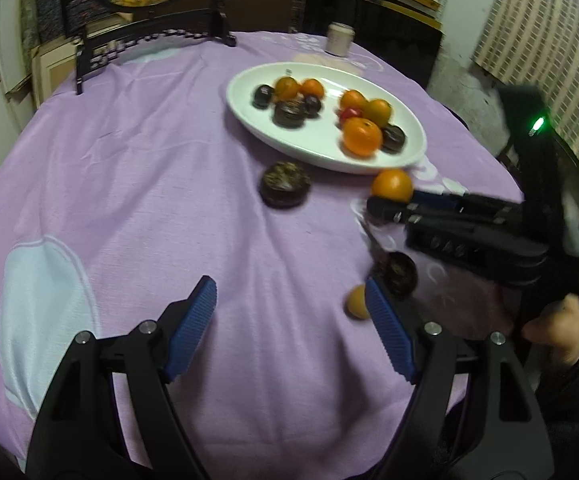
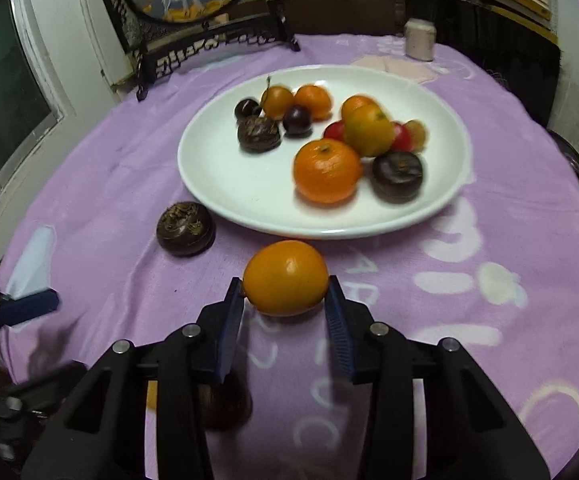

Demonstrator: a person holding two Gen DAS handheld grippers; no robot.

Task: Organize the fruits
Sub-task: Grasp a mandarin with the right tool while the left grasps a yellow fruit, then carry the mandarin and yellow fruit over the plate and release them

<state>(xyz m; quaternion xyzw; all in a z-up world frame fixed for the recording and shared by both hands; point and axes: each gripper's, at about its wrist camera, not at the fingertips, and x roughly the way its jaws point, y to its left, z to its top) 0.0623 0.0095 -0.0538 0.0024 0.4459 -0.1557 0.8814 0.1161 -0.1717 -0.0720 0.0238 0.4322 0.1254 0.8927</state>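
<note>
A white oval plate [image 2: 249, 200] on the purple tablecloth holds several oranges, dark round fruits and red ones; it also shows in the left wrist view [image 1: 245, 116]. My right gripper [image 2: 285, 300] is shut on an orange [image 2: 285, 278] just in front of the plate's near rim; the orange also shows in the left wrist view [image 1: 392, 185]. My left gripper [image 1: 291, 300] is open and empty above the cloth. A dark fruit [image 1: 284, 183] lies on the cloth left of the plate [image 2: 185, 229]. Another dark fruit [image 1: 399, 276] and a small orange fruit [image 1: 356, 301] lie by my left gripper's right finger.
A pale jar [image 1: 339, 39] stands at the table's far edge behind the plate. A dark framed round screen on a stand [image 2: 193, 12] stands at the far left. A white patch [image 1: 41, 312] marks the cloth at the left.
</note>
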